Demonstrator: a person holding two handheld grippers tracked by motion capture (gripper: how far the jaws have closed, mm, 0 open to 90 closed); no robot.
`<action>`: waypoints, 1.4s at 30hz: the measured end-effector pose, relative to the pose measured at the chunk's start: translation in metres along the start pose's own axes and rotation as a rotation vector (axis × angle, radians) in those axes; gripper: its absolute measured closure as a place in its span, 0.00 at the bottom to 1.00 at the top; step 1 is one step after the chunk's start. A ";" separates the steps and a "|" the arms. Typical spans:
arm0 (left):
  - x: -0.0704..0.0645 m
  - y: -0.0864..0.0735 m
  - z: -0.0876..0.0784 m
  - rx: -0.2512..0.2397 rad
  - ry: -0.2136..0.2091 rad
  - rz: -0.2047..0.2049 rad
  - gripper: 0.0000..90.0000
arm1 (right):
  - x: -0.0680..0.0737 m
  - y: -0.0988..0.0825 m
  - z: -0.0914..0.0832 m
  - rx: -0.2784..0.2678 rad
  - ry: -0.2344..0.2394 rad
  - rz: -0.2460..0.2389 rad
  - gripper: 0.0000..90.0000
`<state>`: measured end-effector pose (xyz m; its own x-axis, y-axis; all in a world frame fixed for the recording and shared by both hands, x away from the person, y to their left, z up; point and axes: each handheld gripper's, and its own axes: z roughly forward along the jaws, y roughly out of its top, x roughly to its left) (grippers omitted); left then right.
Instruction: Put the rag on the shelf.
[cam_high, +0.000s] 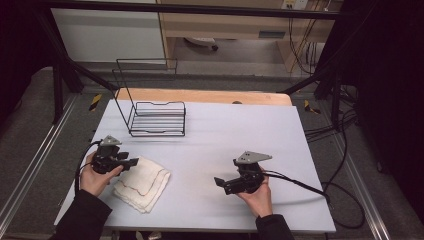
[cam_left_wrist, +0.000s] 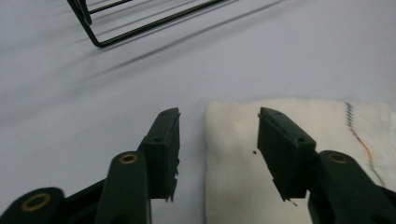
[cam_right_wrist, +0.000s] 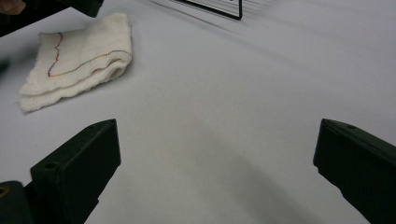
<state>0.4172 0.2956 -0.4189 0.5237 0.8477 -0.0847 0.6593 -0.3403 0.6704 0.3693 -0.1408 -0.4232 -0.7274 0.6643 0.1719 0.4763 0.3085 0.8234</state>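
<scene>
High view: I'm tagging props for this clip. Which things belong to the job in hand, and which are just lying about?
In the job:
- folded white cloth
- left gripper, open at the cloth's edge
- right gripper, open over bare table

Lying about:
- black wire rack
- cables beside the table

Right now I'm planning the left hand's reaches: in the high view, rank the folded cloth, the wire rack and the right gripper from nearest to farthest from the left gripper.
1. Folded cloth, right beside the left gripper.
2. Wire rack, beyond it at the table's far left.
3. Right gripper, across the table on the right.
</scene>
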 end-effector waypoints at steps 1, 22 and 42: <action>0.002 0.000 0.004 0.004 -0.003 -0.011 0.58 | 0.000 0.000 0.000 0.000 0.001 0.002 0.01; 0.000 -0.007 0.022 0.034 -0.071 -0.024 0.86 | 0.032 0.024 0.040 0.000 0.028 0.013 0.03; -0.002 -0.008 0.022 0.022 -0.060 0.016 0.87 | 0.079 0.055 0.135 0.080 0.028 0.038 0.21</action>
<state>0.4224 0.2879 -0.4402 0.5653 0.8163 -0.1191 0.6623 -0.3630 0.6554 0.4045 0.0205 -0.4374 -0.7212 0.6574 0.2181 0.5408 0.3376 0.7705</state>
